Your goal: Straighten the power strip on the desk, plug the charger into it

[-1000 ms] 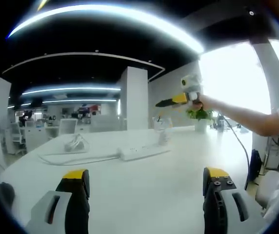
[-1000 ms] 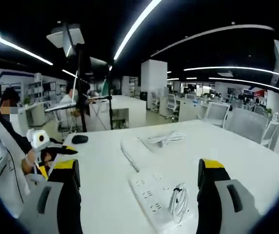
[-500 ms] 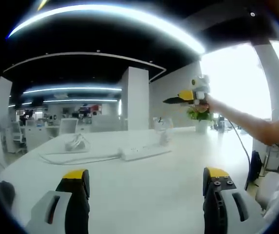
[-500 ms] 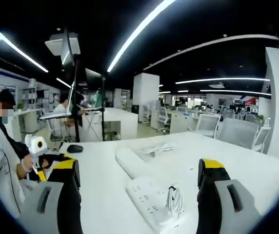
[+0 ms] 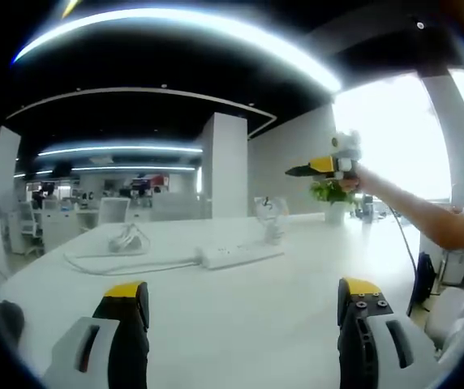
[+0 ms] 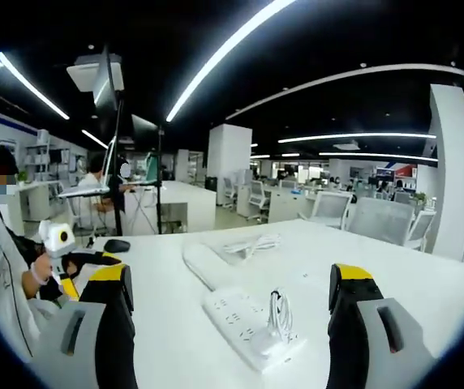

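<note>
- Now, in the left gripper view, the left gripper (image 5: 244, 312) sits low over the broad white counter (image 5: 240, 316), its black, yellow-tipped jaws standing wide apart with nothing between them.
- Well ahead of those jaws, across bare counter, lies the long white power strip (image 5: 240, 254), stretched roughly crosswise, with its white cable (image 5: 126, 264) running off to the left.
- A loose coil of white charger cord (image 5: 126, 240) rests on the counter beyond the cable, left of the strip.
- Just beyond the strip's right end there is a small clear object (image 5: 271, 217); what it is I cannot tell.
- Up on the right, the person's outstretched arm carries the right gripper (image 5: 301, 171) high above the counter, in front of a small potted green plant (image 5: 332, 194); from here I cannot tell how its jaws stand.
- Over in the right gripper view, the right gripper (image 6: 228, 312) also has its jaws spread wide and empty.
- There the power strip (image 6: 248, 324) lies between the two jaws in the picture, low and close, sockets up, with a small bundle of white cord (image 6: 278, 312) standing on its near end.
- A black computer mouse (image 6: 117, 245) sits at the counter's far left edge, and the left gripper (image 6: 94, 263) shows at lower left in the person's hand.
</note>
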The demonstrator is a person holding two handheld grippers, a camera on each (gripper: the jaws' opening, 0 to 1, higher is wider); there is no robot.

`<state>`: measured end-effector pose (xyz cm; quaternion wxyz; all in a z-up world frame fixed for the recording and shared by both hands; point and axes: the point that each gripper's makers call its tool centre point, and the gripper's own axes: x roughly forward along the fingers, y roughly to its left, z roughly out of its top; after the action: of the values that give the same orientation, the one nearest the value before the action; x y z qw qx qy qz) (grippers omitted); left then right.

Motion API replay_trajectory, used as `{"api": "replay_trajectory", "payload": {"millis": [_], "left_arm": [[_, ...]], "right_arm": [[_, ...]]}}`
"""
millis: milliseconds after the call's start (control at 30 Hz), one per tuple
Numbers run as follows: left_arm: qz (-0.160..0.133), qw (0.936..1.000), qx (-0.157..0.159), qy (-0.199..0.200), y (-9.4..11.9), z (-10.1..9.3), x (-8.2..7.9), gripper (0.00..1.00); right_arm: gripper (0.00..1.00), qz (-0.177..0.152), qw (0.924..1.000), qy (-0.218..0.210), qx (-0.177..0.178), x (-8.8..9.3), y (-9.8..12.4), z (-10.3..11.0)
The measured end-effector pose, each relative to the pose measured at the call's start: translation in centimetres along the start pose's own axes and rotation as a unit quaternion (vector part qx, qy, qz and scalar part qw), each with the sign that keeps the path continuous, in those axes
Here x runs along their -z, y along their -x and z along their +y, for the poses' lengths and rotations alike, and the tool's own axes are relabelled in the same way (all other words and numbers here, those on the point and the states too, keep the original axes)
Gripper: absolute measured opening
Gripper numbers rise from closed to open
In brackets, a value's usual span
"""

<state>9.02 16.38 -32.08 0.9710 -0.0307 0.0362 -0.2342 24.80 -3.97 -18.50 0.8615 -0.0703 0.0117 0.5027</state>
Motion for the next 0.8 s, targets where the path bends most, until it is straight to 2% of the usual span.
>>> {"api": "replay_trajectory", "payload": {"millis": [100,333,567,800], "left_arm": [[0.001,1.0,0.001,0.0,0.1,0.0,0.1,0.99],[-0.001,1.0,-0.001,0.0,0.2,0.2,0.0,0.99],[-0.001,1.0,0.0,-0.001,0.2,0.2,-0.1,0.99],[-0.001,1.0,-0.001,-0.002,0.3,0.3,-0.2,0.99]], "right_arm": [[1.0,0.002,0.9999,0.006,0.012,0.1,0.9,-0.3],[1.0,-0.019,0.9987,0.005,0.047,-0.7,3.1,-0.6],[1.0,-0.032,0.9977,-0.009,0.06,-1.1,5.0,-0.4],[1.0,-0.025,0.9969,-0.009,0.074,-0.4,6.6,0.1]]}}
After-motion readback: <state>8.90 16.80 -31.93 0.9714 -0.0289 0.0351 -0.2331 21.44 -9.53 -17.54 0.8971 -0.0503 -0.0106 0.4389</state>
